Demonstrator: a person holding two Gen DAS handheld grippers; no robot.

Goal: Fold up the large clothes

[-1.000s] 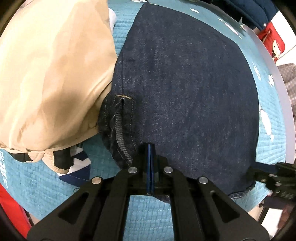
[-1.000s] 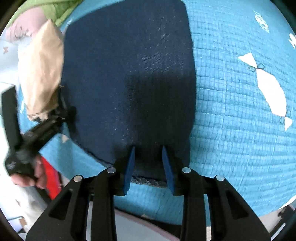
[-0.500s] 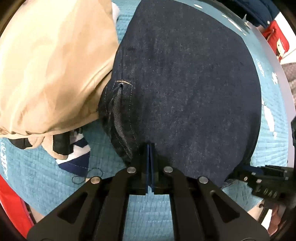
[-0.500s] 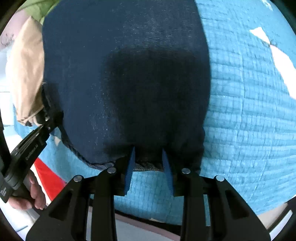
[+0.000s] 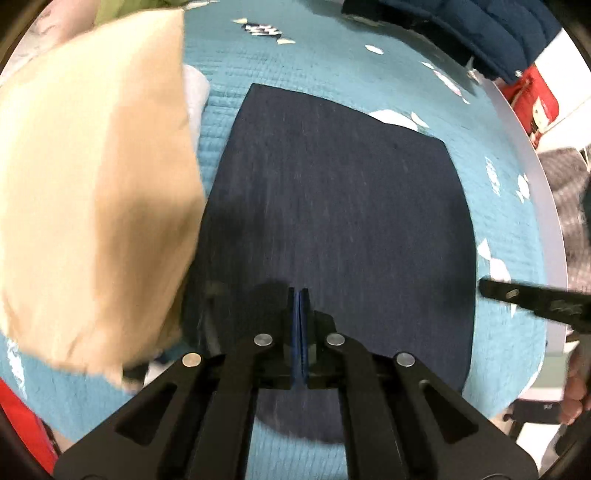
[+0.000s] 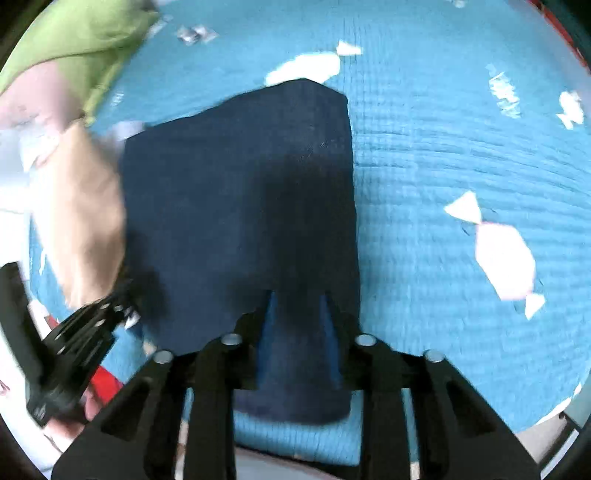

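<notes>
Containers: nothing that holds things can be made out in either view.
Surface: a teal quilted cover point(image 5: 332, 62) printed with white candy shapes spreads under everything; its pale edge curves down the right side of the left wrist view.
Room: a tan garment point(image 5: 92, 206) fills the left of the left wrist view, touching the dark cloth's left edge; a dark blue quilted item point(image 5: 491, 26) lies at upper right, a red object point(image 5: 532, 96) just past the cover's rim. A green cloth point(image 6: 74, 40) sits at upper left of the right wrist view.
Dark denim garment point(image 5: 332, 221): lies folded flat at centre frame in both views; its long axis runs from the bottom of the frame up toward the top, the far edge square, the near end reaching down beneath both tools.
Left gripper point(image 5: 299, 325): pads pressed together, a blurred fold of denim at its tips; whether cloth is pinched cannot be told.
Right gripper point(image 6: 297, 306): jaws narrow and closing, denim between the blue pads.
Sharpness: both views are motion-blurred.
</notes>
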